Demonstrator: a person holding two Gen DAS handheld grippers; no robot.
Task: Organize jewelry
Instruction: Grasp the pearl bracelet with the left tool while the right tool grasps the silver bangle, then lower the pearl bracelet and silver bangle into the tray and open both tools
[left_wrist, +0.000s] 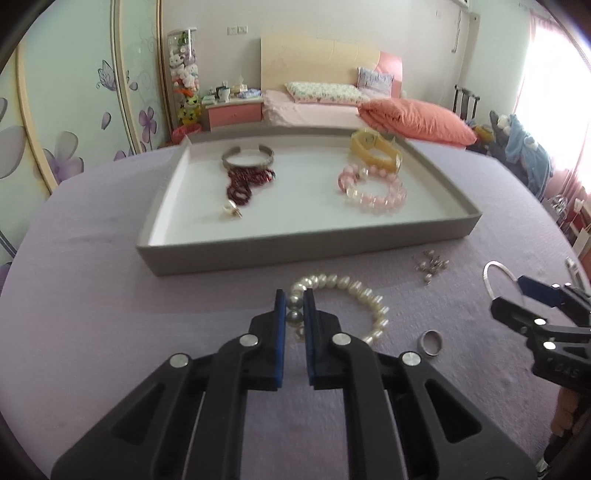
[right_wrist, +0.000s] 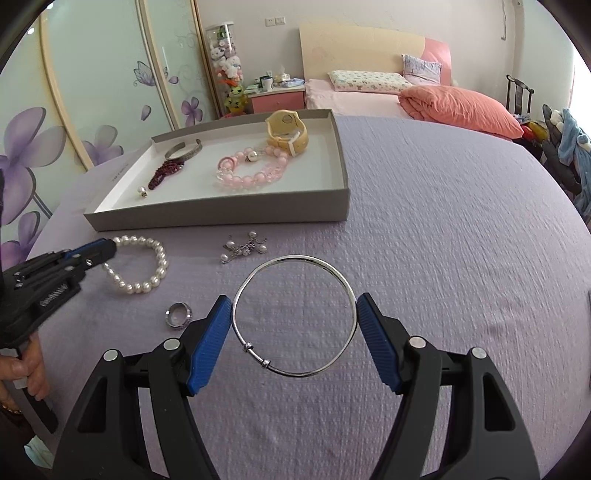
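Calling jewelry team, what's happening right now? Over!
Left gripper shut on pearl bracelet. Right gripper clamped across silver bangle. Tray ahead, path clear. Ring and pearl earrings waiting on cloth.

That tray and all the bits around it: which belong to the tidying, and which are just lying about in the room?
Part of the job:
- tray holding watch, pink beads, red beads, cuff
- pearl bracelet, in the left claw
- silver bangle, between the right claw's pads
- ring
- pearl charms

Just lying about:
- bed
- orange pillow
- plush toys
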